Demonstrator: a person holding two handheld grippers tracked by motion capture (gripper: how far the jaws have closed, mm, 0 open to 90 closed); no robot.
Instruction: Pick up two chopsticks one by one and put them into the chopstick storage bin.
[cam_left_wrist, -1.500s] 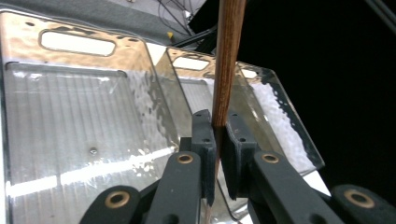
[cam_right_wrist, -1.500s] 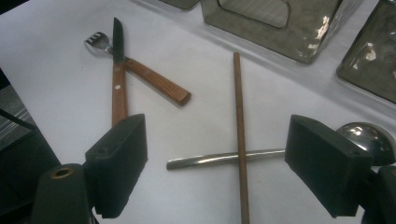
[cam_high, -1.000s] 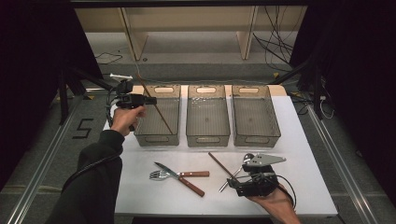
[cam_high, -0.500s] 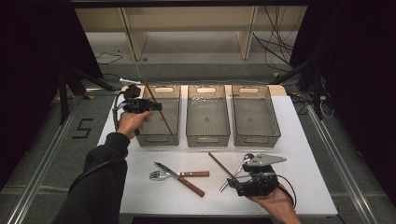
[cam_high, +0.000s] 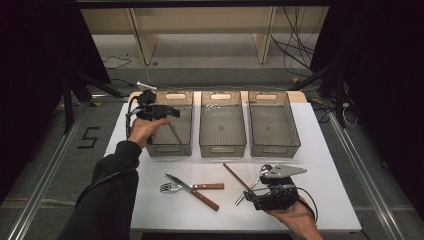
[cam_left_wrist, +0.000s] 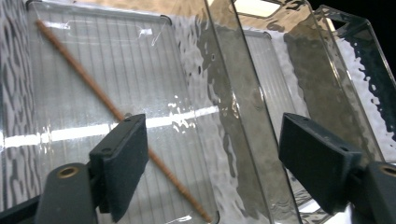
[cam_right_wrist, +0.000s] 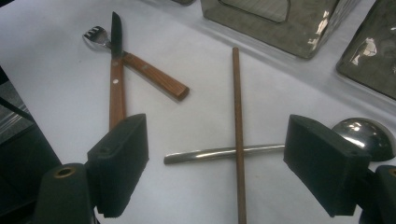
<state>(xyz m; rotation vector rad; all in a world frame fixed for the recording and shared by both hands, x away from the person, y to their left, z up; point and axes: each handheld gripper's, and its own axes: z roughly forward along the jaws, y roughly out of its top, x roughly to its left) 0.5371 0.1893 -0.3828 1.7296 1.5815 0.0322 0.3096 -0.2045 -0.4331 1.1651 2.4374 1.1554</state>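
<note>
Chopstick (cam_left_wrist: 105, 100): thin brown wooden rod, round in section, lying diagonally on the ribbed floor of the left bin (cam_high: 184, 145), upper left of the high view. Left gripper (cam_high: 170, 112) is hovering over that bin; its jaws have just been opening and are standing wide apart, the stick lying free below them, so it is judged released. To finish well, the hand should be lifting straight up, clear of the thin wall. Bins: three clear rippled plastic boxes with cut-out handles, the middle bin (cam_high: 222, 145) and right bin (cam_high: 274, 145) holding nothing visible. Second chopstick (cam_right_wrist: 238, 126): lower right, crossing over a shiny metal spoon (cam_right_wrist: 224, 152) on the white table (cam_high: 330, 200). Right gripper (cam_right_wrist: 217, 163) is resting just before them, jaws apart, holding nothing. Wooden-handled knife (cam_right_wrist: 115, 74) and fork (cam_right_wrist: 140, 65) are lying crossed, lower centre.
</note>
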